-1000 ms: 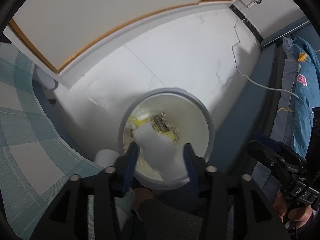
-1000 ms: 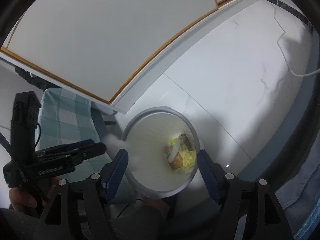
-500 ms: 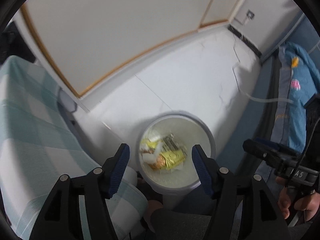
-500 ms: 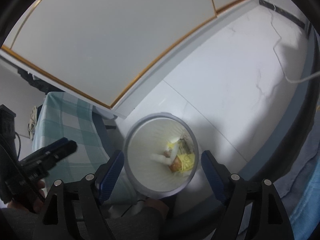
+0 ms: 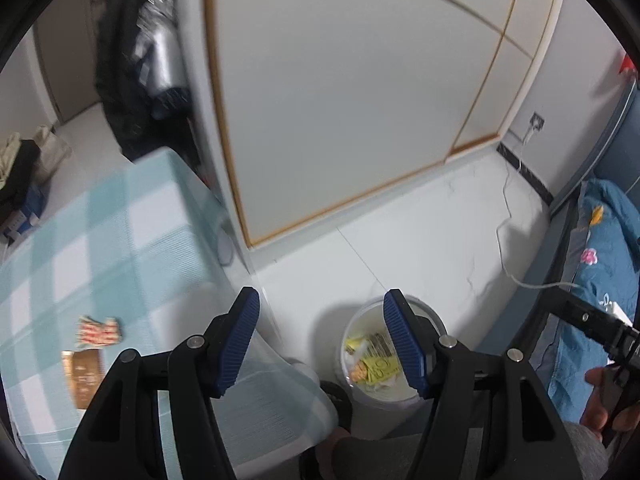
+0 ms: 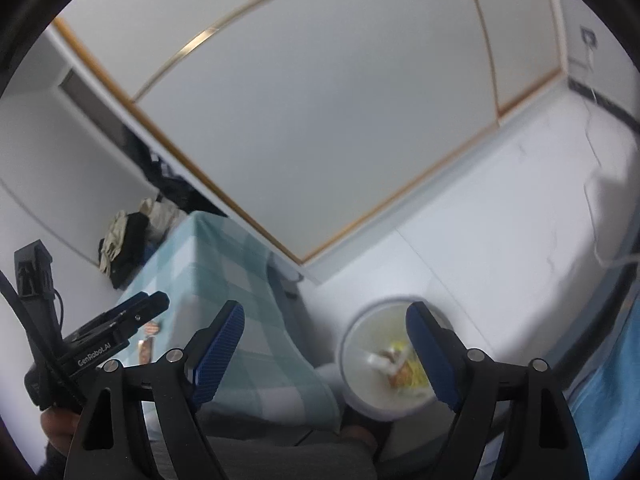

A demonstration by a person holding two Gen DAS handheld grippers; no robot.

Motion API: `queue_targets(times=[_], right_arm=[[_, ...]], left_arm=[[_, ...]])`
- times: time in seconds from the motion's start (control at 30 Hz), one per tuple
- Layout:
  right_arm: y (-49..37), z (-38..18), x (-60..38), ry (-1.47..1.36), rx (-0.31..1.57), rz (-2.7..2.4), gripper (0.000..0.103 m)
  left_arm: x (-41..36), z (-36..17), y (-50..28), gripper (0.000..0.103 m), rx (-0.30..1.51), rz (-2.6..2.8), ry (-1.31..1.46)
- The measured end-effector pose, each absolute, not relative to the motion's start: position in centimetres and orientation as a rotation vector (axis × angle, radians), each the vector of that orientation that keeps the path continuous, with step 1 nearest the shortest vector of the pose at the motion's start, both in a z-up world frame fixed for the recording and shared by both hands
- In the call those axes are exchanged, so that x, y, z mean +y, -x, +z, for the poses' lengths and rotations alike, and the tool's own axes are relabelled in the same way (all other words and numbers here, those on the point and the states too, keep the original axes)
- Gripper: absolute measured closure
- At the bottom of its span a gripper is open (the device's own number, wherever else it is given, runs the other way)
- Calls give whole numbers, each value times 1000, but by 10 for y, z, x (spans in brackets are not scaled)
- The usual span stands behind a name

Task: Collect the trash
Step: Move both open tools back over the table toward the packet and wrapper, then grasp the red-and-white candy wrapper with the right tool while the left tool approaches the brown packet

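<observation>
A white round bin [image 5: 356, 332] stands on the floor beside the table and holds yellow wrappers and white paper; it also shows in the right wrist view [image 6: 360, 364]. My left gripper [image 5: 322, 340] is open and empty, raised between table edge and bin. My right gripper [image 6: 324, 350] is open and empty, above the same gap. On the checked tablecloth [image 5: 100, 248] lie a red-and-white wrapper [image 5: 98, 331] and a brown packet [image 5: 84, 376]. The left gripper's body shows in the right wrist view [image 6: 116, 332].
A white sliding door with gold trim [image 5: 352, 112] stands behind the bin. A white cable [image 5: 504, 232] runs across the floor to a wall socket. A blue bed [image 5: 600, 248] is at the right. Dark clothes [image 6: 124, 244] lie beyond the table.
The left gripper let a white piece drop into the bin and opened. Both grippers then rose and tilted up, swinging left so the table and its wrappers came into view.
</observation>
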State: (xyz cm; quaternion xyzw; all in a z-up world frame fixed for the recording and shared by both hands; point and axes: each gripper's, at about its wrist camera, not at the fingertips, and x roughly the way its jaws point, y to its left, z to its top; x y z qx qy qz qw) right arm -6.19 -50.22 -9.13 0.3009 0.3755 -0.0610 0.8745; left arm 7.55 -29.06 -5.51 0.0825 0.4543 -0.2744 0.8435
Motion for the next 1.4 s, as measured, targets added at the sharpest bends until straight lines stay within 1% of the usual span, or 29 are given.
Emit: queue_targets(times=[0.17, 0.27, 0.57, 0.97, 1.23, 1.4], right_arm=[[54, -51, -474, -628, 715, -44, 16], [44, -32, -447, -587, 696, 0, 16], [14, -7, -366, -487, 679, 126, 16], [-19, -3, -272, -324, 704, 280, 16], [-64, -18, -219, -245, 771, 389, 16], [-102, -39, -186, -198, 834, 470, 17]], left_arm=[[-258, -34, -75, 42, 893, -553, -114], [-235, -24, -74, 42, 852, -532, -86], [-159, 0, -71, 42, 773, -437, -8], [-67, 1, -76, 42, 752, -310, 83], [-22, -26, -87, 42, 800, -247, 149], [4, -43, -100, 42, 870, -225, 226]])
